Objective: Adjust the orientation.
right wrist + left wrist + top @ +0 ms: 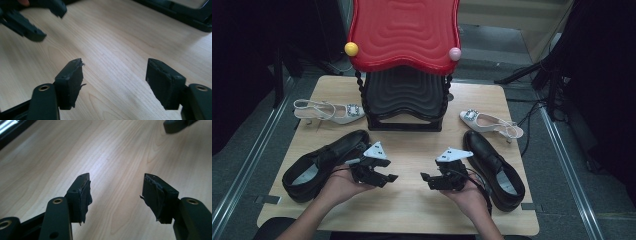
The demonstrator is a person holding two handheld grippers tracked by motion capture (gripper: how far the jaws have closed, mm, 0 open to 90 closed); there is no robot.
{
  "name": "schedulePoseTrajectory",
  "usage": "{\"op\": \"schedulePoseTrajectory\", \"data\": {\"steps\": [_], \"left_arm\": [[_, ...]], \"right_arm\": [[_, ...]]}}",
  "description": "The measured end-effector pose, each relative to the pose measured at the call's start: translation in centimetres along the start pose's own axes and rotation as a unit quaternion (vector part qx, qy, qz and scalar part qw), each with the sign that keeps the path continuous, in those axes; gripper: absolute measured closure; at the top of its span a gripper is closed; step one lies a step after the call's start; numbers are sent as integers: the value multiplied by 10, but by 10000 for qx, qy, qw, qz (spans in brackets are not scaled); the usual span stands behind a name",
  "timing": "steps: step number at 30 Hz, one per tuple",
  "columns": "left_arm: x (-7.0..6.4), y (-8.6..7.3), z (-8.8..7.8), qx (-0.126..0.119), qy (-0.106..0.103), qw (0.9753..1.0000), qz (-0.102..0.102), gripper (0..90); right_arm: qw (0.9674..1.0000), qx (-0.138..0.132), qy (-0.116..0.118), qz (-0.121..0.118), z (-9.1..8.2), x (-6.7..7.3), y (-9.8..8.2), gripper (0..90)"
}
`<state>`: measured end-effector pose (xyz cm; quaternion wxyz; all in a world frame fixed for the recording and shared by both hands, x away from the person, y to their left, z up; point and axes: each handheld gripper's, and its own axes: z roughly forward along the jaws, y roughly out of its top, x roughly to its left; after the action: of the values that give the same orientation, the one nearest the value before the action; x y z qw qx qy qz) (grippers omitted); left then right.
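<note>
In the high view my left gripper (388, 170) rests low over the wooden table (412, 145), held in a hand and pointing right. Its jaws stand wide apart with nothing between them, over bare wood in its own view (117, 178). My right gripper (427, 181) faces it from the right, a short gap away, also open and empty (115, 63). A black leather shoe (322, 165) lies just left of the left gripper. Its partner (494, 167) lies just right of the right gripper.
A shoe rack with a red top shelf (404, 32) and black lower shelves (404, 97) stands at the back centre. One white slingback heel (329, 112) lies left of it, another (489, 122) right. In the right gripper view the left gripper (32, 22) shows at top left.
</note>
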<state>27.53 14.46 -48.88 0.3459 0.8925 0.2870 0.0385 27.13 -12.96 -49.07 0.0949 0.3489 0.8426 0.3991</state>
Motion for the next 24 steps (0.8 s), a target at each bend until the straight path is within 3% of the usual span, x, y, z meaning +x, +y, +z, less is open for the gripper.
{"op": "schedulePoseTrajectory", "data": {"steps": [2,6,10,13,15,17,21,24], "left_arm": [[0,1,-1,13,-39,10000,42,393],[4,2,-3,-77,-215,9997,-63,389],[6,1,-6,-129,-195,9997,-113,380],[8,1,-10,-131,-224,9996,-124,373],[8,2,-11,-126,-218,9996,-105,385],[8,2,-13,-149,-217,9996,-110,421],[6,1,-14,81,-96,9999,28,446],[6,1,-17,92,-111,9999,-37,453]], "right_arm": [[9999,-101,-42,-69,-5,-2,0,315],[9997,-97,27,230,-5,-6,2,194],[9994,-216,96,236,-7,-5,3,179],[9997,-257,13,-50,-10,-2,3,292],[9993,-337,17,-129,-12,-1,3,321],[9991,-381,65,-167,-13,-1,3,356],[9995,-273,-94,-161,-12,-3,3,392],[9991,-380,-137,-140,-14,-4,5,442]]}}
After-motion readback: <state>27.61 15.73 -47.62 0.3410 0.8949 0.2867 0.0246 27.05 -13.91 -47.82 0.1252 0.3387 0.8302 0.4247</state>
